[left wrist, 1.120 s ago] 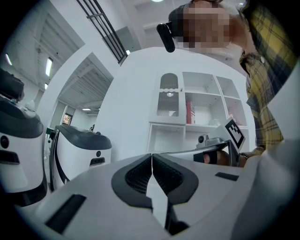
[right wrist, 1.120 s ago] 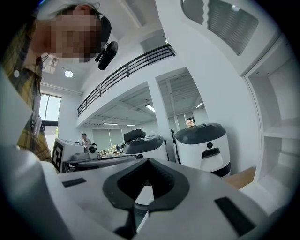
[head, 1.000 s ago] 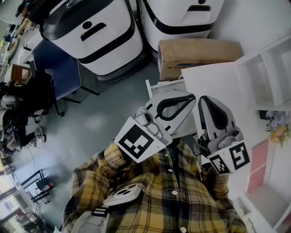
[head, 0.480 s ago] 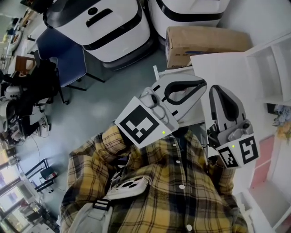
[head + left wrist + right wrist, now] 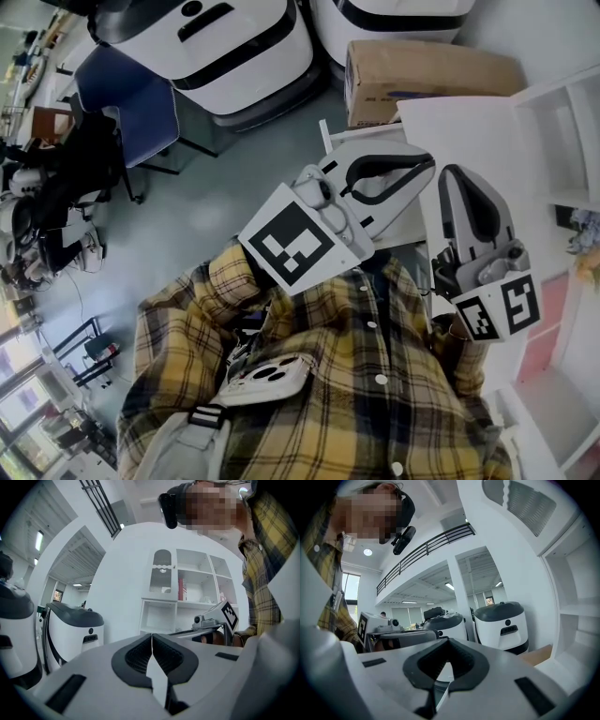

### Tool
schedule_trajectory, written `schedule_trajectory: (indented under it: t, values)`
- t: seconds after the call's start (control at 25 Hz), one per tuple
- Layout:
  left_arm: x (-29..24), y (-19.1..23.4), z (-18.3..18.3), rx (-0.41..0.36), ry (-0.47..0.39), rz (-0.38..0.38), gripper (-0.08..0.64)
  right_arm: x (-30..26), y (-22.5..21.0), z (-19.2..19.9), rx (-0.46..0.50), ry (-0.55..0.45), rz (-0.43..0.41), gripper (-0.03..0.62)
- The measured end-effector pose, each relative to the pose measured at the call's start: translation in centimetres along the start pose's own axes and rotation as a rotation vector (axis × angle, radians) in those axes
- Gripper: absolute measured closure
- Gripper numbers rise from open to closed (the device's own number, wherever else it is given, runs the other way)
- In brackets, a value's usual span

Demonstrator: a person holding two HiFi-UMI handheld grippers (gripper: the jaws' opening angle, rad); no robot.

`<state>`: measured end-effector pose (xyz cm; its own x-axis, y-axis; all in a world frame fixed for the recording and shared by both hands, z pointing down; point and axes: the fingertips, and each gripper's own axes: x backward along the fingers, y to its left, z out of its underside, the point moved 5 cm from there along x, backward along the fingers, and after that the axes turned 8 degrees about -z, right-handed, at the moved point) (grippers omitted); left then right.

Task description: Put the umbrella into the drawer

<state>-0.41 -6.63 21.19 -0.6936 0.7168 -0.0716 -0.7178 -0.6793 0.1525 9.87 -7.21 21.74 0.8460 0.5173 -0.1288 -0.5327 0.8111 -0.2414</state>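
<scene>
No umbrella and no drawer show in any view. I hold both grippers level in front of a yellow plaid shirt [image 5: 356, 375]. My left gripper [image 5: 429, 169] is shut, its black pads meeting with nothing between them, as the left gripper view [image 5: 152, 637] shows. My right gripper [image 5: 456, 173] is just beside it on the right, also shut and empty in its own view [image 5: 446, 641]. Each gripper appears in the other's view: the right gripper's marker cube [image 5: 228, 615] and the left gripper's marker cube [image 5: 370, 625].
A white shelf unit [image 5: 562, 103] stands at the right, also seen in the left gripper view [image 5: 187, 597]. A cardboard box [image 5: 422, 70] lies on the floor ahead. Two white machines [image 5: 234, 47] and a blue chair [image 5: 131, 108] stand at the back left. A phone [image 5: 267, 380] hangs on the chest.
The head camera has shifted, so the whole scene sits slightly higher and further right in the picture. Both grippers stay shut in the same pose.
</scene>
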Motion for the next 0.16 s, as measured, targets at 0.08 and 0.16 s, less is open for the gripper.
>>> schedule_trajectory:
  t: [0.08, 0.16]
  values:
    - [0.02, -0.06, 0.04, -0.005, 0.001, 0.004, 0.537, 0.04, 0.08, 0.04, 0.000, 0.000, 0.000, 0.575]
    - [0.03, -0.15, 0.04, -0.012, 0.000, 0.009, 0.537, 0.10, 0.18, 0.06, -0.001, -0.001, 0.000, 0.575]
